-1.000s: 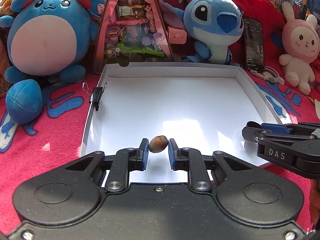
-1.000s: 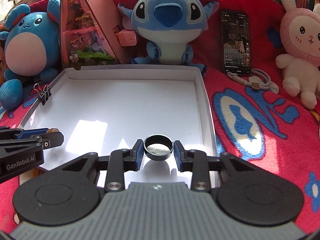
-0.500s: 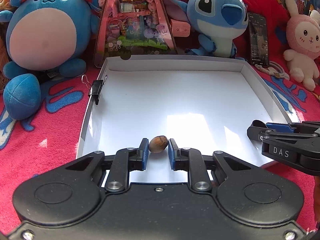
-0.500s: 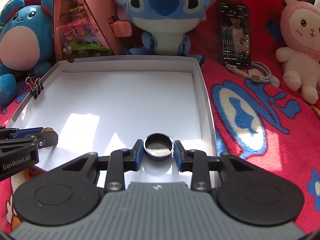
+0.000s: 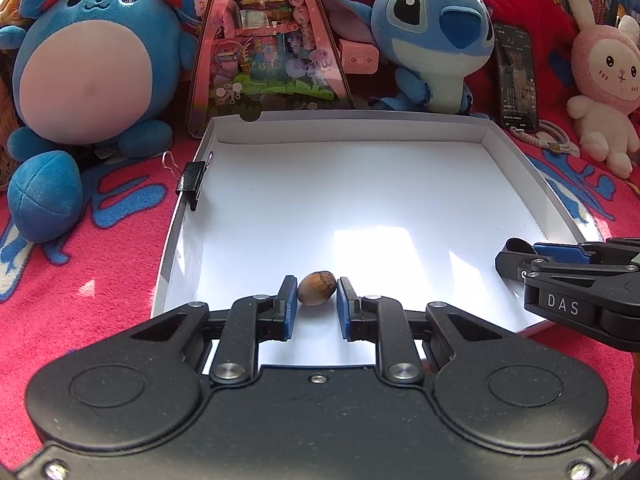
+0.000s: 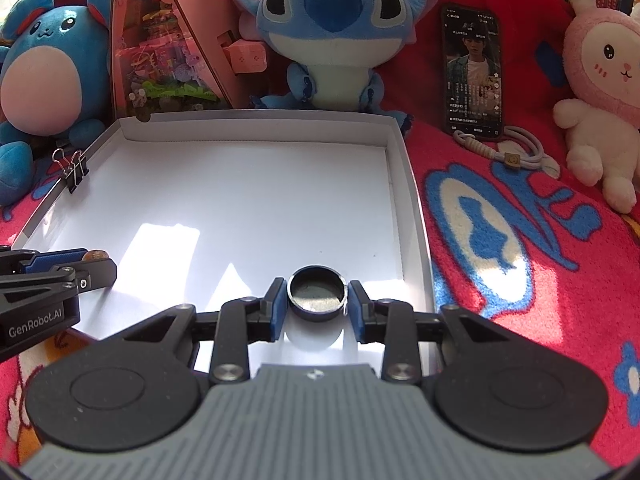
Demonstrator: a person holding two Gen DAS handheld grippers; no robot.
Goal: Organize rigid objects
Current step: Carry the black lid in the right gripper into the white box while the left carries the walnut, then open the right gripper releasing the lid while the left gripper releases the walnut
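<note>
Two grippers hover over a white cardboard tray's (image 5: 516, 160) near edge. The left gripper (image 5: 317, 304) pinches a hazelnut (image 5: 317, 293) near the middle. The right gripper (image 6: 317, 308) clamps a round metal tin (image 6: 317, 294) by the near-right corner.

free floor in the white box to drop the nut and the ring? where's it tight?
White box: floor bare from the far wall to both grippers, widest mid-box between the binder clip on its left wall and the right wall. Left gripper grips the nut, right gripper the metal ring, near edge. Crowded behind: plush toys, phone.
</note>
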